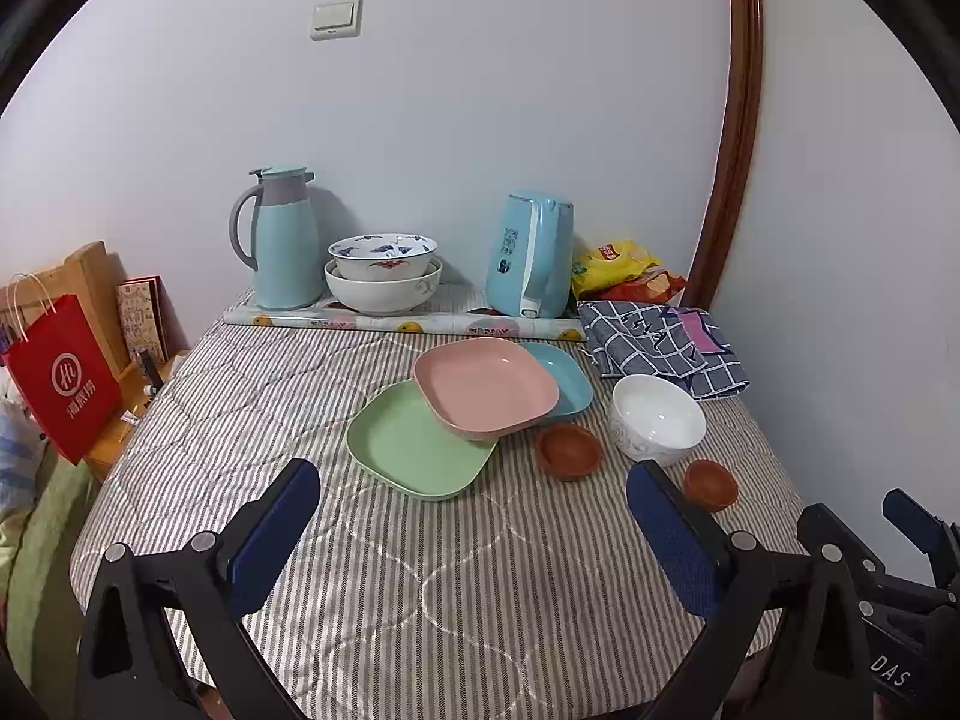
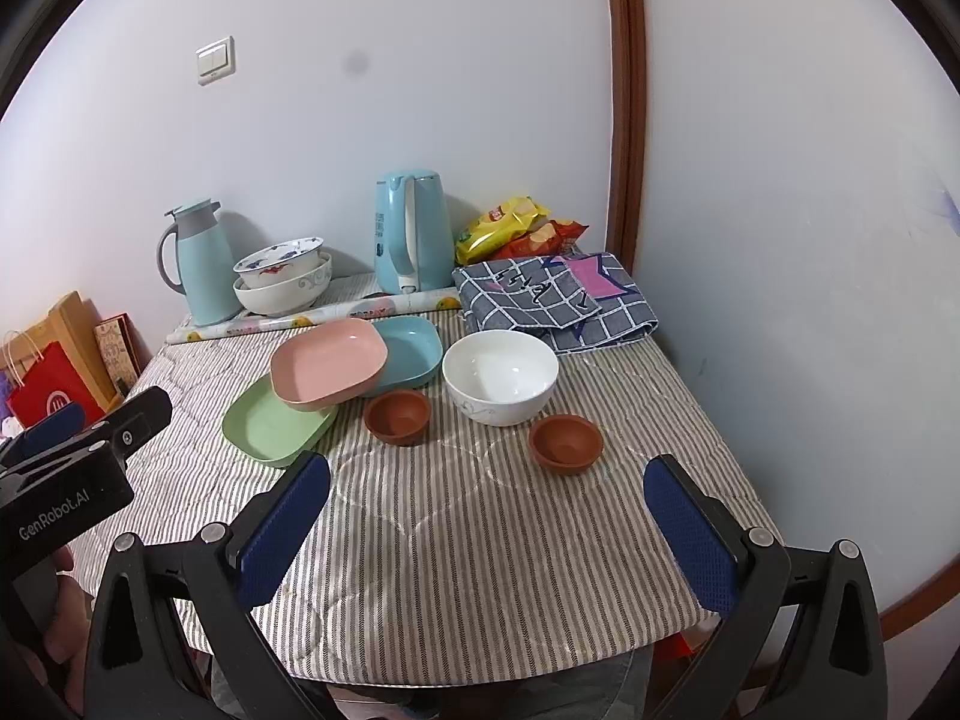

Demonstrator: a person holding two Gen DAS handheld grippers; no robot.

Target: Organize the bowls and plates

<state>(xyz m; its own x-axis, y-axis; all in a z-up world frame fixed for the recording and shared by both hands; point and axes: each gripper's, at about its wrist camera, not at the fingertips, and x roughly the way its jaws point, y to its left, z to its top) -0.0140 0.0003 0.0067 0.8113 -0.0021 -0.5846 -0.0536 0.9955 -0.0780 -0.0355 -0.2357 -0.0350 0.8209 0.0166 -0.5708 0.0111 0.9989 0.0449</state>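
A: Status on plates & bowls?

B: Little is seen as done. At centre frame, a pink plate (image 1: 486, 385) is propped across a green plate (image 1: 414, 443) and a blue plate (image 1: 564, 378), overlapping, not squared into a stack. A white bowl (image 1: 657, 419) is set just right of them, w/ two small brown bowls (image 1: 569, 450) (image 1: 711, 483) loose in front, apart from each other. Two patterned bowls (image 1: 382, 273), already nested, are parked at the back by the wall.

A: Grippers?

B: Left gripper (image 1: 474, 531): jaws spread wide, nothing held, low in frame, short of the green plate. Right gripper (image 2: 486, 531): jaws also spread wide, nothing pinched, brown bowl just beyond them. So no grasp is begun; stacking of plates and nesting of bowls is judged as all left to do.

A: Surface & room?

B: Worktop (image 1: 420, 600) is covered w/ a quilted striped cloth, prob. soft & a bit uneven. Along the back: a thermos jug (image 1: 282, 240), a kettle (image 1: 531, 258), snack bags (image 1: 618, 267), a rolled sheet (image 1: 402, 321). A checked cloth (image 1: 660, 339) is folded at mid right. A pale wall w/ a light switch (image 1: 336, 18) is seen upper centre-left, wood trim at upper right, a red bag (image 1: 63, 375) at left edge.
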